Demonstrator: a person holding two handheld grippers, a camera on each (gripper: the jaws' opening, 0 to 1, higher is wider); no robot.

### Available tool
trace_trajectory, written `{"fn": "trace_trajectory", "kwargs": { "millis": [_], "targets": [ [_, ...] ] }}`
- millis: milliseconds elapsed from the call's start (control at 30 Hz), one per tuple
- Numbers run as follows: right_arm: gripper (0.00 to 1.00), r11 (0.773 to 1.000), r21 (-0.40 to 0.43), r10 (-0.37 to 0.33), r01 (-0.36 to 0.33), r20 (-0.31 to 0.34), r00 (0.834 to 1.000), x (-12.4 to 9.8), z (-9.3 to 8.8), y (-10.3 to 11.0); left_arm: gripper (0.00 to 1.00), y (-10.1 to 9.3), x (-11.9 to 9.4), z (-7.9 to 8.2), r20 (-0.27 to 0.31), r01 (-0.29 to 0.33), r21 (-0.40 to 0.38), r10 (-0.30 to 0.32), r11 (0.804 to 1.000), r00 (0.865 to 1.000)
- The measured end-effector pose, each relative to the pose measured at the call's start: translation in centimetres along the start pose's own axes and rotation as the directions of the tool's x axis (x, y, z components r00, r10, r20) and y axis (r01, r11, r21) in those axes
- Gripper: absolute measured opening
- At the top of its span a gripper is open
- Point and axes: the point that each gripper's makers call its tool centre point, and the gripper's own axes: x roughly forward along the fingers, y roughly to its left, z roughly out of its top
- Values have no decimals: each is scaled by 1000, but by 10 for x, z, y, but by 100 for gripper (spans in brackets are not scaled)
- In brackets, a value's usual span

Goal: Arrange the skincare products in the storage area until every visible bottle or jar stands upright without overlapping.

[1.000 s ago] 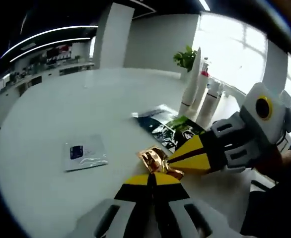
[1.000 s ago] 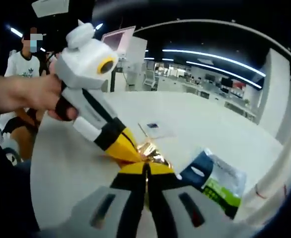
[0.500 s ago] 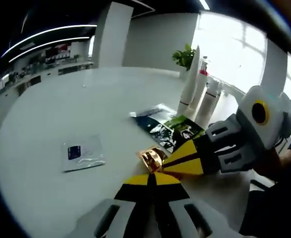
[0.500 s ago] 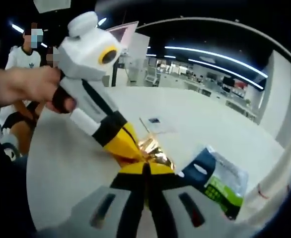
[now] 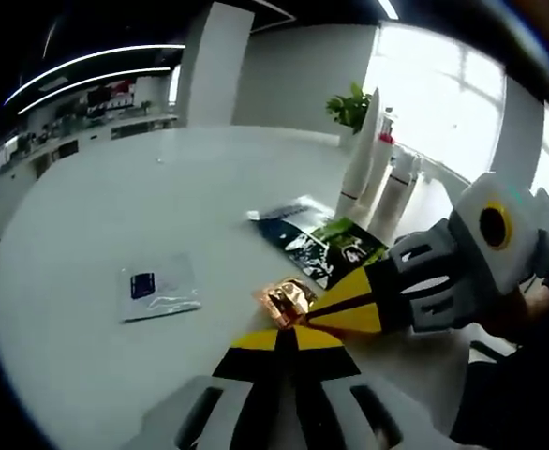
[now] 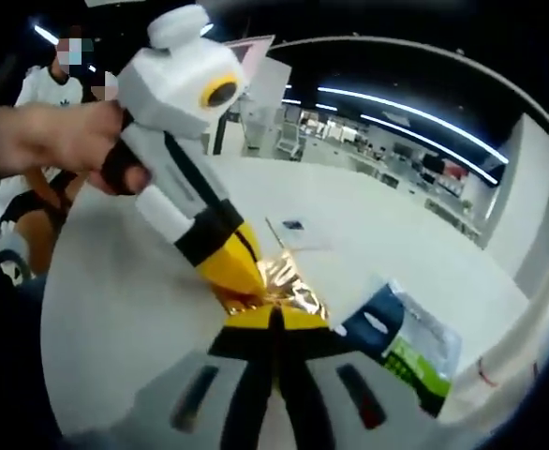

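Gold foil sachet (image 5: 289, 302) pinched between both my grippers, left gripper (image 5: 289, 339) and right gripper (image 6: 276, 319) clamped tight on it, probably to straighten it.

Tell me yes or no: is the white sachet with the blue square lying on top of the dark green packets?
No, the white sachet lies alone on the white table, apart from the dark green packets.

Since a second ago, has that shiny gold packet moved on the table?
Barely, if at all. In the left gripper view the gold packet stays just beside the dark green pouch, with both claws pinched shut on it.
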Motion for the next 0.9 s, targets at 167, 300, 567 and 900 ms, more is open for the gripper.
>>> {"fn": "trace_trajectory", "kwargs": {
  "millis": [167, 300, 567, 900],
  "targets": [
    [1, 1000, 2, 3, -3, 1, 1000, 0, 0, 0, 2, 1, -3, -1, -5, -4, 1, 4, 1000, 1000],
    [1, 1000, 1, 2, -2, 0, 1000, 0, 0, 0, 3, 5, -9, -1, -5, -17, 5, 17, 1000, 1000],
    [1, 1000, -2, -1, 1, 5, 1000, -1, 0, 0, 1, 21, -20, -1, 1, -67, 15, 67, 998, 998],
    [1, 1000, -3, -4, 4, 7, 1000, 0, 1, 0, 0, 9, -8, 8, 10, -29, 21, 29, 999, 1000]
  ]
}}
